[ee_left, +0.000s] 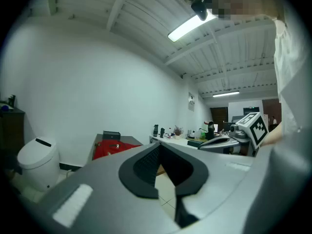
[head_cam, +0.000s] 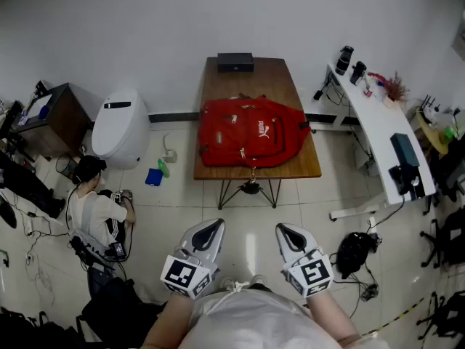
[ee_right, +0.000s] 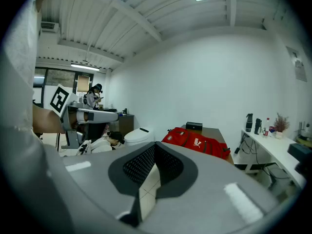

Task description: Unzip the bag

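Note:
A red backpack (head_cam: 251, 133) lies flat on a brown wooden table (head_cam: 251, 75) in the middle of the head view, its zips closed as far as I can see. It also shows far off as the red backpack (ee_left: 109, 150) in the left gripper view and the red backpack (ee_right: 195, 143) in the right gripper view. My left gripper (head_cam: 216, 224) and right gripper (head_cam: 282, 227) hang side by side close to my body, well short of the table. Both are shut with nothing held; the left gripper (ee_left: 158, 146) and right gripper (ee_right: 155, 146) have their tips together.
A black box (head_cam: 235, 62) sits at the table's far end. A white rounded appliance (head_cam: 120, 127) stands left of the table, and a person (head_cam: 91, 209) sits on the floor nearby. A white desk (head_cam: 378, 122) runs along the right, with a black bag (head_cam: 354, 251) on the floor.

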A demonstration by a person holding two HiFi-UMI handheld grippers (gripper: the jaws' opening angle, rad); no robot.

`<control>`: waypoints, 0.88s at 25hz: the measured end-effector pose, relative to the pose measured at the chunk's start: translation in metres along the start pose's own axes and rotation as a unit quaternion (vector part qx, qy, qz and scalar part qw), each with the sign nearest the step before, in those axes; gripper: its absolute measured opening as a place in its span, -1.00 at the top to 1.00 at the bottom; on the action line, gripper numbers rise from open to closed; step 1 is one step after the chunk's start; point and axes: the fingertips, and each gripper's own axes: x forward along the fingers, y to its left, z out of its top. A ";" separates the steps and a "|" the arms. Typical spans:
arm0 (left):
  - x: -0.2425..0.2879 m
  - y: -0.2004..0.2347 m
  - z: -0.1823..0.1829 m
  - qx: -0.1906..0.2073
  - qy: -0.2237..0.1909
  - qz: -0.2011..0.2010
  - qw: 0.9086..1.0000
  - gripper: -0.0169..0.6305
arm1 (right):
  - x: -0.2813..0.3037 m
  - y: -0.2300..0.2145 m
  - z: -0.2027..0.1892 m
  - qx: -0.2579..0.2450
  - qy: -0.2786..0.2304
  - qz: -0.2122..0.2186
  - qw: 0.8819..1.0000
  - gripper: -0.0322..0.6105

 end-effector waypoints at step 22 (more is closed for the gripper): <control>0.068 0.113 -0.012 -0.016 0.011 0.043 0.999 0.93 | 0.116 -0.069 -0.012 0.064 0.017 0.023 0.998 0.89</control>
